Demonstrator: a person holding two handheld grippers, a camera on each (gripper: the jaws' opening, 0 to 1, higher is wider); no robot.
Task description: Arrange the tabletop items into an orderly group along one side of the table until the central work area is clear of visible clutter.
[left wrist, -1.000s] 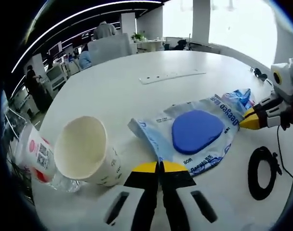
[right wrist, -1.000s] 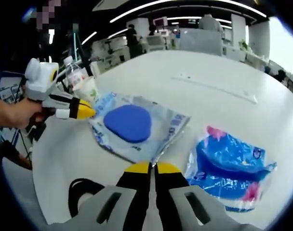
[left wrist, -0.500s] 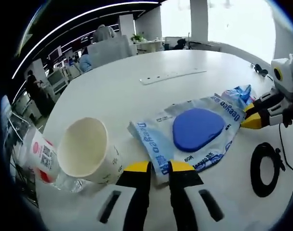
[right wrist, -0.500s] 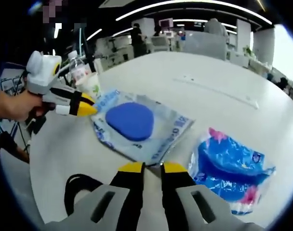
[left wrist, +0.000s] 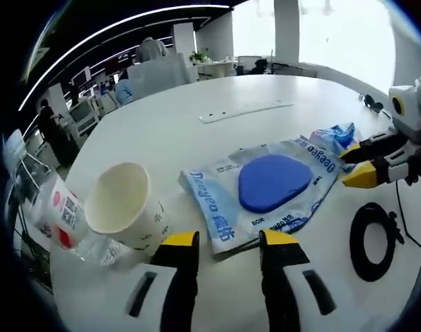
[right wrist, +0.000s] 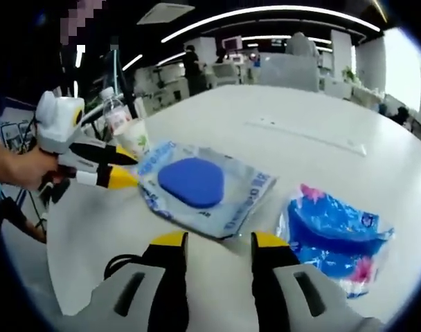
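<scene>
A clear packet holding a blue pad point(left wrist: 266, 185) point(right wrist: 196, 183) lies flat on the white table point(left wrist: 196, 138). My left gripper point(left wrist: 228, 239) is open, its yellow tips just short of the packet's near edge; it also shows from the side point(right wrist: 120, 168), held by a hand. My right gripper point(right wrist: 213, 241) is open at the packet's opposite edge and shows at the right point(left wrist: 354, 167). A crumpled blue bag point(right wrist: 338, 238) point(left wrist: 338, 136) lies beside the packet. A paper cup point(left wrist: 124, 214) lies on its side by a plastic bottle point(left wrist: 58, 221).
A coiled black cable point(left wrist: 373, 241) point(right wrist: 124, 266) lies near the table's edge. A long white strip point(left wrist: 245, 111) point(right wrist: 307, 135) lies farther out on the table. Desks, monitors and people fill the office behind.
Both grippers have gone from shut to open, jaws spreading in steps. Both views have shifted slightly around the blue-pad packet, which stays flat on the table.
</scene>
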